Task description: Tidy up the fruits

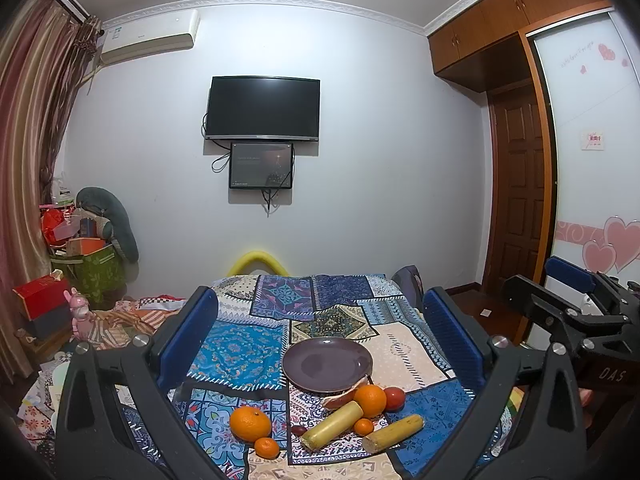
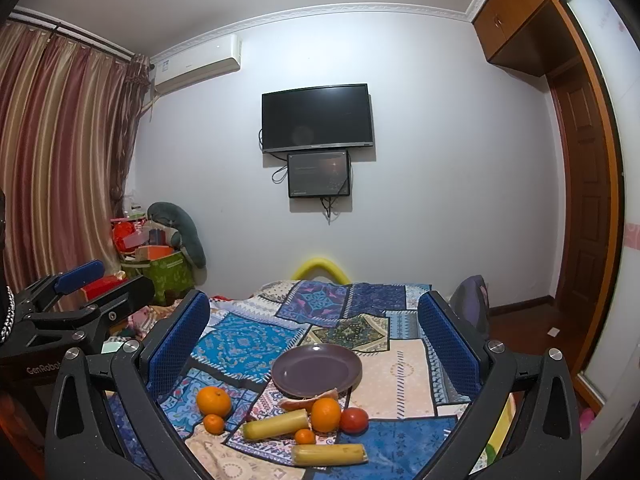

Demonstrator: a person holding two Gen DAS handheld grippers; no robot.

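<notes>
1. Both tongs hover above the near edge of the patchwork cloth point(image 1: 248, 344), empty: left gripper point(image 1: 320, 336) and right gripper point(image 2: 316, 340) stand with jaws spread wide
2. The fruit lies loose near that edge; the purple plate point(image 1: 327, 364) sits bare just beyond it, toward the cloth's middle
3. Judged step: first pick. The lone large orange point(image 2: 213, 401) is clear of its neighbours; jaws should straddle it squarely, since it will likely roll
4. Only the left view shows a small dark fruit point(image 1: 298, 430) beside the pale stalk piece point(image 1: 332, 426); the right view hides it
</notes>
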